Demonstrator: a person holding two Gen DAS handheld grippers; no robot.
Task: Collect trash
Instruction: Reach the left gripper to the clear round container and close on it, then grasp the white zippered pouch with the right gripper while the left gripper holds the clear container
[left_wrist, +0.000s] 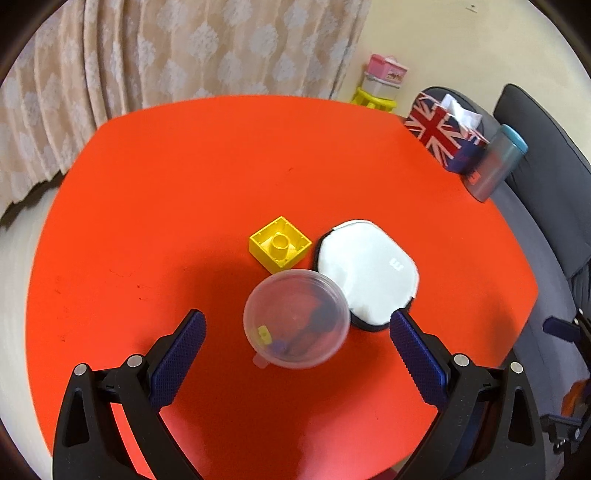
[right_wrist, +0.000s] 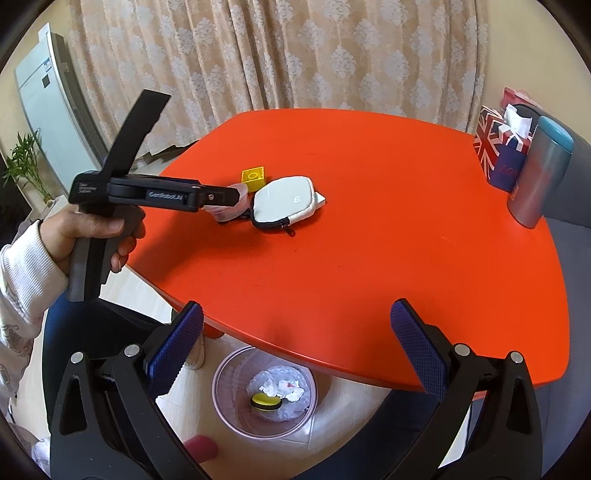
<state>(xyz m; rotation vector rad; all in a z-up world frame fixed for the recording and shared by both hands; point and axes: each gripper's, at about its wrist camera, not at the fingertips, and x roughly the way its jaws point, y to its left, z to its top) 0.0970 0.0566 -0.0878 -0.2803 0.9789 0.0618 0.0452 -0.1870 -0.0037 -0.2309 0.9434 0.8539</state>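
Observation:
A clear plastic cup (left_wrist: 296, 319) with small scraps inside stands on the red table (left_wrist: 184, 177), between the spread fingers of my left gripper (left_wrist: 297, 326), which is open and not touching it. Behind the cup sit a yellow toy block (left_wrist: 280, 245) and a white zip pouch (left_wrist: 367, 271). In the right wrist view the left gripper (right_wrist: 236, 195) reaches the cup (right_wrist: 227, 212) from the left, held by a hand (right_wrist: 88, 232). My right gripper (right_wrist: 297, 325) is open over the table's near edge, above a pink bin (right_wrist: 265, 391) on the floor holding crumpled tissue and a yellow-black object.
A Union Jack tissue box (left_wrist: 441, 131) and a grey-blue bottle (left_wrist: 496, 162) stand at the table's right edge, beside a dark chair (left_wrist: 546, 177). A curtain (left_wrist: 166, 51) hangs behind the table. A yellow stool with boxes (left_wrist: 380, 86) stands by the wall.

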